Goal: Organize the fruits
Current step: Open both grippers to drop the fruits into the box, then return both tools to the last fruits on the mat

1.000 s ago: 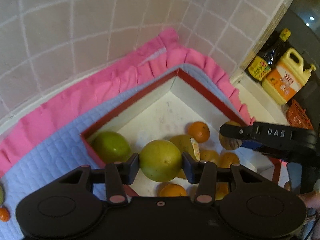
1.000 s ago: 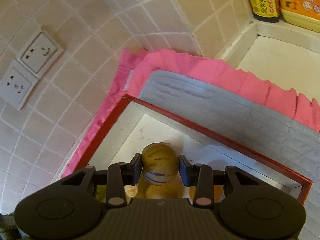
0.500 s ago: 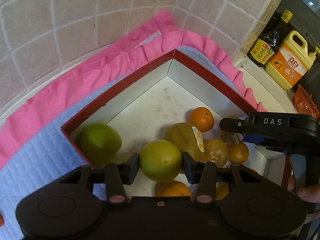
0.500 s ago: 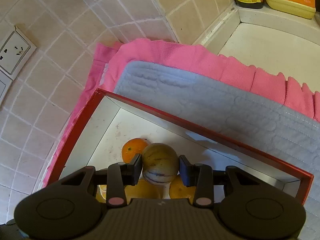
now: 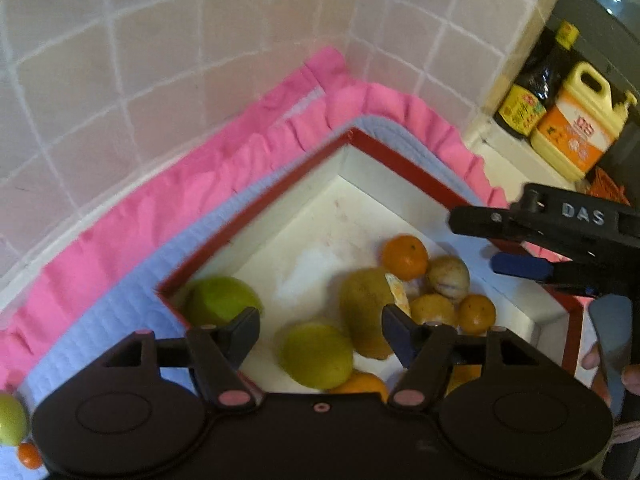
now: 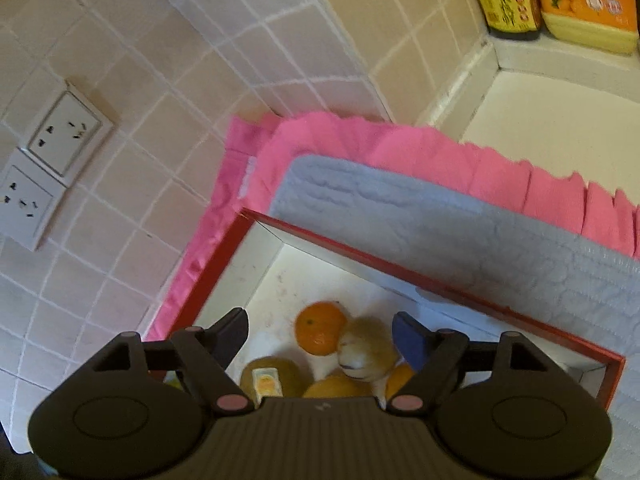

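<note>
A red-rimmed white box (image 5: 280, 196) holds several fruits. My left gripper (image 5: 320, 330) is open above it, and a yellow-green citrus (image 5: 318, 354) lies in the box below the gap. A green fruit (image 5: 218, 300) sits in the box's left corner. My right gripper (image 6: 320, 336) is open over the same box (image 6: 224, 268); a pale striped melon (image 6: 366, 350) lies under it beside an orange (image 6: 320, 328). The melon also shows in the left wrist view (image 5: 448, 278), with the right gripper's body (image 5: 560, 232) above it.
The box rests on a blue quilted mat (image 6: 400, 208) with a pink frill (image 5: 160, 216), in a tiled corner. A soy sauce bottle (image 5: 532, 92) and a yellow jug (image 5: 576, 128) stand on the ledge at the right. A green fruit (image 5: 10, 420) and a small orange (image 5: 28, 454) lie outside the box.
Both grippers have opened. The yellow-green citrus has dropped from the left gripper into the box, and the striped melon has dropped from the right gripper among the oranges.
</note>
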